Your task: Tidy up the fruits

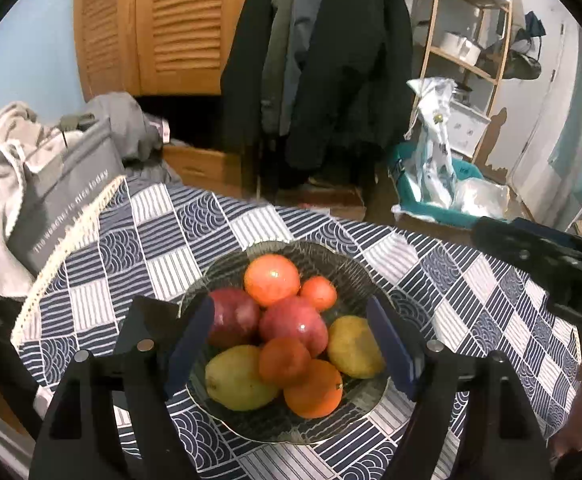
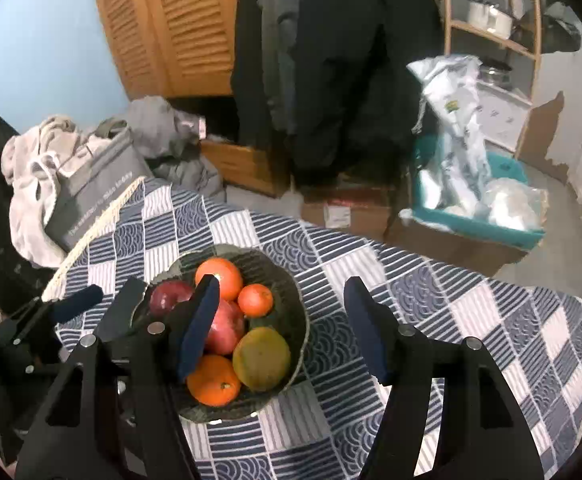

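- Left gripper [image 1: 291, 340], low centre of the left wrist view: blue-padded jaws spread apart with nothing pinched between them, framing the fruit pile from above.
- Right gripper [image 2: 281, 328], low centre of the right wrist view: jaws likewise parted and empty; the left pad overlaps the bowl in the picture, the right pad stands over bare cloth.
- Dark glass bowl [image 1: 331, 258], centre of the left wrist view, holds all the fruit in one heap.
- At the top of the pile, a large tomato [image 1: 272, 280] beside a smaller one [image 1: 318, 293].
- Below them, two red apples [image 1: 293, 324], side by side and touching.
- A yellow-green pear [image 1: 237, 378] lies lower left in the bowl, a second pear [image 1: 353, 346] on the right.
- Two oranges [image 1: 313, 390] sit at the near edge, one partly over the other.
- The bowl rests on a blue-and-white patchwork tablecloth [image 1: 231, 224] with a cream fringe along its left edge.
- Upper left of the frame: a grey tote bag [image 1: 67, 204] with white lettering, among crumpled clothes.
- Top centre: dark coats [image 1: 331, 60] hanging beside a louvred wooden door [image 1: 163, 24].
- Right of centre: a teal bin [image 1: 443, 208] stuffed with plastic bags.
- The other gripper's dark arm enters from the right edge of the left wrist view.
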Demonstrator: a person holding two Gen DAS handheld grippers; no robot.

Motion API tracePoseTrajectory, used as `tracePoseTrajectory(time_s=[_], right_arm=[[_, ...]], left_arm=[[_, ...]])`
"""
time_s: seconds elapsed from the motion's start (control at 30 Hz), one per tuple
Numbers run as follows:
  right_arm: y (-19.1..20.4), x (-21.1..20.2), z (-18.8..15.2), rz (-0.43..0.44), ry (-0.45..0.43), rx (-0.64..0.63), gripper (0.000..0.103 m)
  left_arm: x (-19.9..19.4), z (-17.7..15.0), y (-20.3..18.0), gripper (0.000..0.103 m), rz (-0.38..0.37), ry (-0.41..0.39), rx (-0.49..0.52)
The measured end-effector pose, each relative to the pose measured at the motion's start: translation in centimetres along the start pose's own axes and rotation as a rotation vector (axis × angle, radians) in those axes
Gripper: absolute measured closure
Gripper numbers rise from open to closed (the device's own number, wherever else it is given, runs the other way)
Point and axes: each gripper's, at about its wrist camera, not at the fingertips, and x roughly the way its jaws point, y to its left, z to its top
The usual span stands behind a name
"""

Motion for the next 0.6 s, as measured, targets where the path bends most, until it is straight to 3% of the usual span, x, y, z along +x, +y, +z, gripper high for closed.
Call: tracePoseTrajectory(time_s=[0.2,0.4,0.6], right_arm=[[-0.5,-3.9,0.1,-0.049,-0.082,0.000,0.029],[-0.4,-7.1,0.1,-0.097,-0.151,-0.017,0.027],[-0.3,-10.0,-0.1,-0.125,-0.225,-0.029,0.024]], left_arm=[[-2.6,0.6,-0.9,0.016,-0.006,-0.056,0.022],[-5.0,1.1,-2.3,0.015,-0.011,-0.095,0.064],[-7.2,1.5,-3.0,0.009,-0.010,-0.136,0.080]])
